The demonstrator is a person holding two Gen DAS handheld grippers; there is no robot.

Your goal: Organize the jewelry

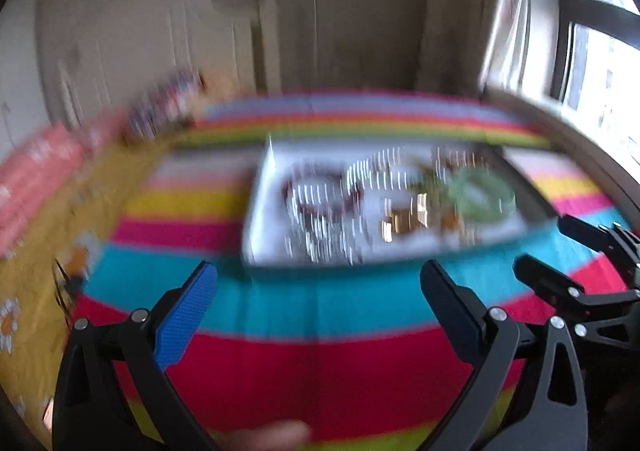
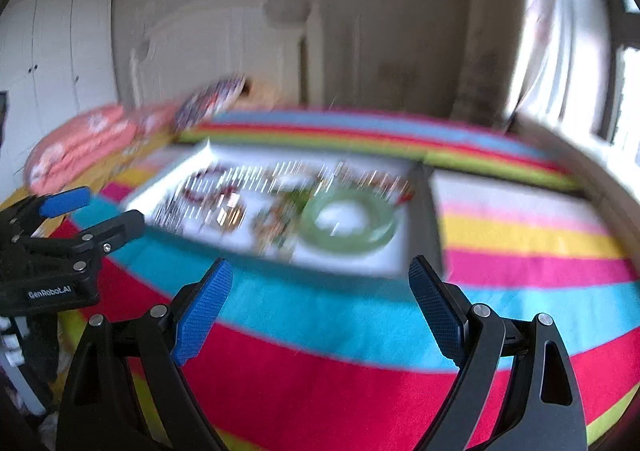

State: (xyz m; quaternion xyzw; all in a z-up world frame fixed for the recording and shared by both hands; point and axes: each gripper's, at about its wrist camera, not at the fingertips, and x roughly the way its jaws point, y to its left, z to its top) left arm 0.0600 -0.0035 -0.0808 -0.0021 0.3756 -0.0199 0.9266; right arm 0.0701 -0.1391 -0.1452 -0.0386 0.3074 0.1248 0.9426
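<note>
Both grippers, left (image 1: 320, 283) & right (image 2: 320, 279), fingers apart w/ nothing held, hover near white tray (image 2: 352, 263) of mixed jewelry incl. green bangle (image 2: 348, 225), prob. lining up a pick.

We're looking forward along each gripper's fingers, low over the striped cloth (image 1: 320, 371); both views share the white tray (image 2: 394, 247) just ahead.

Your left gripper (image 1: 318, 283) and right gripper (image 2: 320, 279) are matte black, with arched arms pierced by teardrop slots, silver screws at the joints, ribbed blue pads (image 2: 204, 311) inside the fingers, and white "GenRobot.AI" lettering on the left body.
</note>
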